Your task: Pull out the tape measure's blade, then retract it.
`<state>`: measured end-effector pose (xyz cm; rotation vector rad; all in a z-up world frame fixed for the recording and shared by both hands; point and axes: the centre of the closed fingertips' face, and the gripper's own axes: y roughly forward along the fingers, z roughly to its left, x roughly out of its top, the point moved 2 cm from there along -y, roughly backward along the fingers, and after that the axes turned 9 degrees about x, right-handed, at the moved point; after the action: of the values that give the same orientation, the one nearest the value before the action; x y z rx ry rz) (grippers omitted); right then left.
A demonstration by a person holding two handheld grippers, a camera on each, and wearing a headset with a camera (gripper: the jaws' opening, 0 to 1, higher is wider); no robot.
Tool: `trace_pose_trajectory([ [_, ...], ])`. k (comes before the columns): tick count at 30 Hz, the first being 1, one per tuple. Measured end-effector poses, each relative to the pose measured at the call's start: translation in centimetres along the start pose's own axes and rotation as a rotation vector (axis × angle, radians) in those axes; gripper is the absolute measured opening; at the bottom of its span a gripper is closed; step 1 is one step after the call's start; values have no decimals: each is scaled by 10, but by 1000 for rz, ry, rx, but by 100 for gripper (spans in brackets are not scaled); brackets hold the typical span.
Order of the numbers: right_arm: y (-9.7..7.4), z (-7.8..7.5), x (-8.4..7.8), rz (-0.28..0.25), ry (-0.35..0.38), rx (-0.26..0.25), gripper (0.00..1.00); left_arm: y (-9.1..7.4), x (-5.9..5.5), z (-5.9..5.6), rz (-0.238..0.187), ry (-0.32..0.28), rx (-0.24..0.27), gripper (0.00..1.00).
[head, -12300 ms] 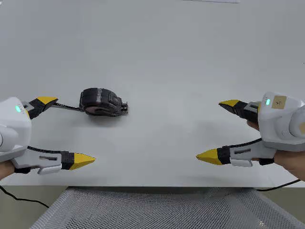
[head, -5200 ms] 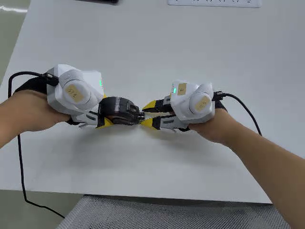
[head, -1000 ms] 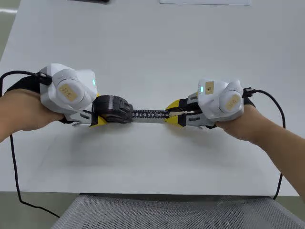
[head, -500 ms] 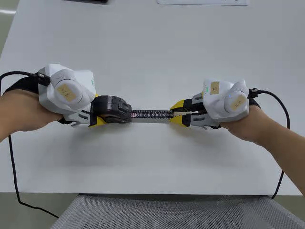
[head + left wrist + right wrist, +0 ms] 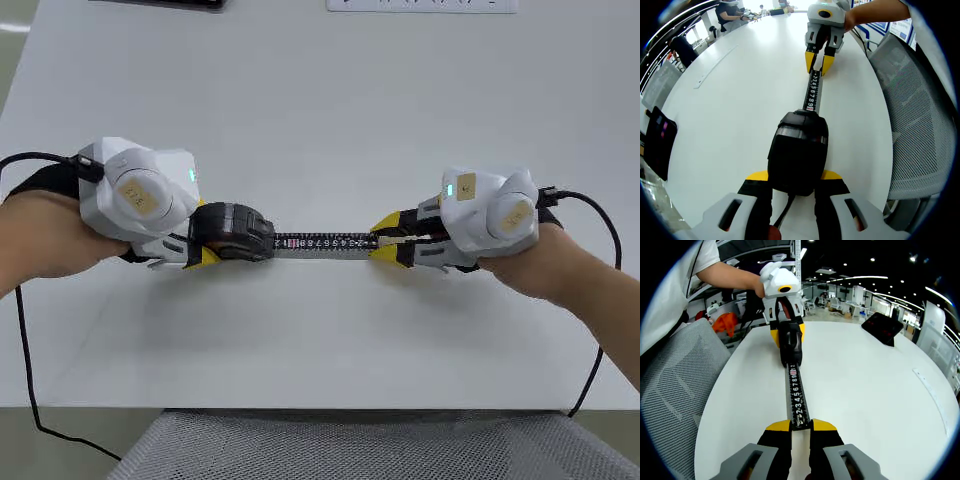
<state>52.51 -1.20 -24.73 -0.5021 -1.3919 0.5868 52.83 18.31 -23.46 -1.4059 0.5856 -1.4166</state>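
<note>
With the left tool [image 5: 203, 246] pinching the black rubber-cased tape measure [image 5: 232, 231] down at the white surface [image 5: 330, 110], the right tool [image 5: 386, 243], clamped on the numbered steel blade [image 5: 322, 242] at its tip, has drawn more of it out, so retraction is not yet due.

Tape measure case [image 5: 232, 231]: left of centre over the table [image 5: 330, 110], clamped between the jaws of the left gripper [image 5: 203, 235].
Blade [image 5: 325, 242]: stretches rightward from the case to the right gripper [image 5: 384, 240], whose jaws pinch its end.
Grippers: facing each other, one at the left, one at the right, the blade between them.
Mesh chair [image 5: 330, 445]: before the table's near edge.
</note>
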Motion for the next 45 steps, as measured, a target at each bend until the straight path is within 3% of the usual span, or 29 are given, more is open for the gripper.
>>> trace_pose_trajectory([
  [45, -28, 1, -23, 37, 27, -30, 8, 0, 0, 0, -1, -3, 3, 27],
])
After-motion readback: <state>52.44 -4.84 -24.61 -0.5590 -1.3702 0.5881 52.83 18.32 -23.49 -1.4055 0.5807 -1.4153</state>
